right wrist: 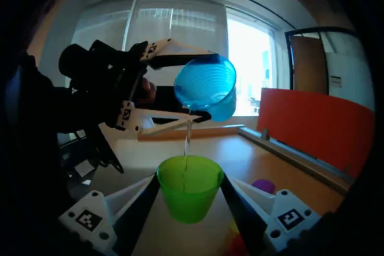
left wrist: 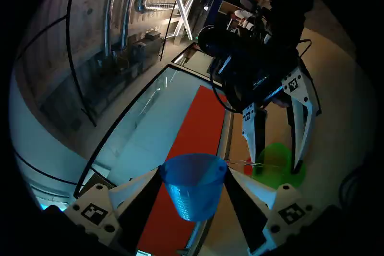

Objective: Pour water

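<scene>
A wooden tabletop (right wrist: pixel 259 164) is seen beneath both tools, and a red panel (right wrist: pixel 317 121) is set along one side of it. A blue cup (right wrist: pixel 204 83) is clamped between the fingers of the left hand-held gripper (right wrist: pixel 210 85); it is held raised and tipped, rim downward. A green cup (right wrist: pixel 189 201) is gripped upright by the right hand-held gripper (right wrist: pixel 189 184), just below the blue one. A thin stream of water (right wrist: pixel 186 143) is seen falling from the blue rim into the green cup. A small purple object (right wrist: pixel 263 186) is partly hidden behind one finger of the right hand-held gripper.
</scene>
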`<state>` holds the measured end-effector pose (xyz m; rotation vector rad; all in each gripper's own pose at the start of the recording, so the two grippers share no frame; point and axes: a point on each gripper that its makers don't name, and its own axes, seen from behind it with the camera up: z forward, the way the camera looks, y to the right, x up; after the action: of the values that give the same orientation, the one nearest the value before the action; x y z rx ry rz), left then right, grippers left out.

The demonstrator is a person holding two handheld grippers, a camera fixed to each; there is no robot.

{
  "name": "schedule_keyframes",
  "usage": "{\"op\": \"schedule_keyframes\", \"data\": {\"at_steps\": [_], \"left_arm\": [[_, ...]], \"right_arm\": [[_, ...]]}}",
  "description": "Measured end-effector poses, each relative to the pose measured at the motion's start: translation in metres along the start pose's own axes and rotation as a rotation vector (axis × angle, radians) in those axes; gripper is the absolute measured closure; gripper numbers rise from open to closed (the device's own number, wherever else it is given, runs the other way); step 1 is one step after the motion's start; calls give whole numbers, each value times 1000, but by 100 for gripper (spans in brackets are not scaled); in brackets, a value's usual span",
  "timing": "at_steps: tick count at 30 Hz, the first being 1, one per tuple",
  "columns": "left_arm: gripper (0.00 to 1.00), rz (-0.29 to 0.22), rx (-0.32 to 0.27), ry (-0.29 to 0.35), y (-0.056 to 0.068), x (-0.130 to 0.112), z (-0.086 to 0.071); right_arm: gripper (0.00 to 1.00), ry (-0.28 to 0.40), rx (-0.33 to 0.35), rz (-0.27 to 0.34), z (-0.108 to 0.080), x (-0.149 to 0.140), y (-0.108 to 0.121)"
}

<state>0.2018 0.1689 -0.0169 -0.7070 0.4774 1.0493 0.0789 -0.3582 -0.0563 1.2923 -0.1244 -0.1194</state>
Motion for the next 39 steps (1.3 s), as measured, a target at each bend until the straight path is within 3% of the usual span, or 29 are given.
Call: {"op": "schedule_keyframes", "data": {"at_steps": [39], "left_arm": [[13, 33, 7, 0, 2, -1, 0]], "right_arm": [[9, -4, 12, -14, 2, 1, -5]]}}
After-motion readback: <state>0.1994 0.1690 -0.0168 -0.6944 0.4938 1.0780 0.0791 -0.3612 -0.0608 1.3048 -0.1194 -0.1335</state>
